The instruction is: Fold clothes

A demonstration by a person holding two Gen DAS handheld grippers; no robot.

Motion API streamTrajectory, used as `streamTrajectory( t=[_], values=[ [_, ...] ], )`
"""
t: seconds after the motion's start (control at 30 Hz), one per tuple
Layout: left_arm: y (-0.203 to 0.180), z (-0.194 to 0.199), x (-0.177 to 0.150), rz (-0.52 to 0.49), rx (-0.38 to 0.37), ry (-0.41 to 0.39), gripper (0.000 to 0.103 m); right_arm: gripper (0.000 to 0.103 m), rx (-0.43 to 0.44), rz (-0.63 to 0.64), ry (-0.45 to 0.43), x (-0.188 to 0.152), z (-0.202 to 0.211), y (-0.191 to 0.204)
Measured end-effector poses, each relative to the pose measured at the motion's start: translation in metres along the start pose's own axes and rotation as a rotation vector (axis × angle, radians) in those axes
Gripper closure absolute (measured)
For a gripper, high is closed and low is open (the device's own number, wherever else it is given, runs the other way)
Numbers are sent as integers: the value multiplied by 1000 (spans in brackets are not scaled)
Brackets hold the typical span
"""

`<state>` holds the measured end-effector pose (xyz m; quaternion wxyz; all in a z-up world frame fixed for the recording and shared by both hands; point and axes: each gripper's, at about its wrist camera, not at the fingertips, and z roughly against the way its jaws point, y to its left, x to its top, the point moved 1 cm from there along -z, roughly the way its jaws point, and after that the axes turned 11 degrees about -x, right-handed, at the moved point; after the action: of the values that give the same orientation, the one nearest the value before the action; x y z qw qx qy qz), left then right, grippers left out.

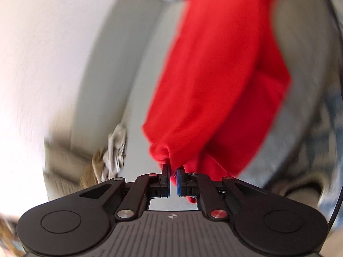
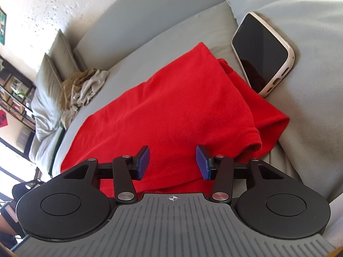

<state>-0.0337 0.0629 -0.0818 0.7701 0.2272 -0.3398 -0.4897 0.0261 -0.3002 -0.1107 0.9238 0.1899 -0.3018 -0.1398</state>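
A red garment [image 2: 171,107] lies partly folded on the grey sofa seat [image 2: 133,49]. In the left wrist view the picture is blurred, and the same red garment [image 1: 214,85] stretches away from my left gripper [image 1: 173,172], which is shut on a bunched edge of the cloth. My right gripper [image 2: 172,162] hovers just over the near part of the garment with its blue pads [image 2: 143,162] wide apart and nothing pinched between them.
A phone [image 2: 262,52] with a white case leans on the sofa cushion [image 2: 300,21] right beside the garment. A crumpled pile of beige and grey clothes [image 2: 83,87] sits at the far end of the seat, by pillows [image 2: 45,98]. Shelves [image 2: 15,94] stand beyond.
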Motion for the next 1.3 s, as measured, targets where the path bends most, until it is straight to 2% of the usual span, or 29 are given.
streamTrajectory(
  t=[0.1,0.13,0.2,0.27,0.3,0.37,0.43,0.47,0.5,0.57,0.6,0.63,0.73,0.8,0.83,0.87,0.9,0.97,1.03,1.1,1.17,1.3],
  values=[
    [41,23,4,442,-6,-43,97,53,6,-13,3,0,0,-1],
    [55,28,1,608,-42,-47,97,53,9,-21,5,1,0,-2],
    [80,31,-16,981,-169,-44,97,53,17,-39,9,1,0,-5],
    [92,26,-35,1257,-291,-49,97,53,27,-61,13,2,0,-7],
    [92,21,-41,1331,-336,-50,97,53,33,-74,16,2,0,-9],
    [89,13,-52,1438,-367,-29,99,53,42,-94,20,3,0,-11],
    [83,11,-61,1501,-374,0,96,53,47,-105,22,3,0,-12],
    [79,11,-65,1526,-368,20,90,53,50,-110,23,3,1,-13],
    [78,14,-70,1531,-339,52,84,52,52,-116,24,3,1,-14],
    [78,20,-74,1488,-232,111,76,50,53,-123,25,3,3,-15],
    [77,24,-74,1459,-196,119,76,50,49,-124,24,3,4,-15],
    [77,28,-74,1436,-179,100,76,49,42,-120,21,3,6,-14],
    [76,34,-61,1364,-219,-35,77,49,17,-102,-8,1,16,-10],
    [69,27,-36,1241,-246,-119,77,52,-1,-36,-74,1,27,-1],
    [65,21,-23,1176,-259,-151,77,59,-21,7,-105,2,30,6],
    [57,11,-9,1114,-279,-169,77,65,-43,44,-114,3,29,12],
    [50,1,3,1055,-297,-183,78,66,-66,77,-116,4,27,18],
    [38,-19,19,1005,-310,-145,81,67,-106,111,-96,4,19,25],
    [40,-23,13,1100,-288,-125,78,67,-120,121,-80,2,17,25],
    [51,-21,-15,1285,-298,-118,64,66,-113,123,-88,0,22,18],
    [61,-20,-44,1461,-316,-94,64,62,-100,112,-90,-1,26,7],
    [73,-22,-77,1601,-457,-90,67,62,-45,10,-35,0,16,-10]
  ],
)
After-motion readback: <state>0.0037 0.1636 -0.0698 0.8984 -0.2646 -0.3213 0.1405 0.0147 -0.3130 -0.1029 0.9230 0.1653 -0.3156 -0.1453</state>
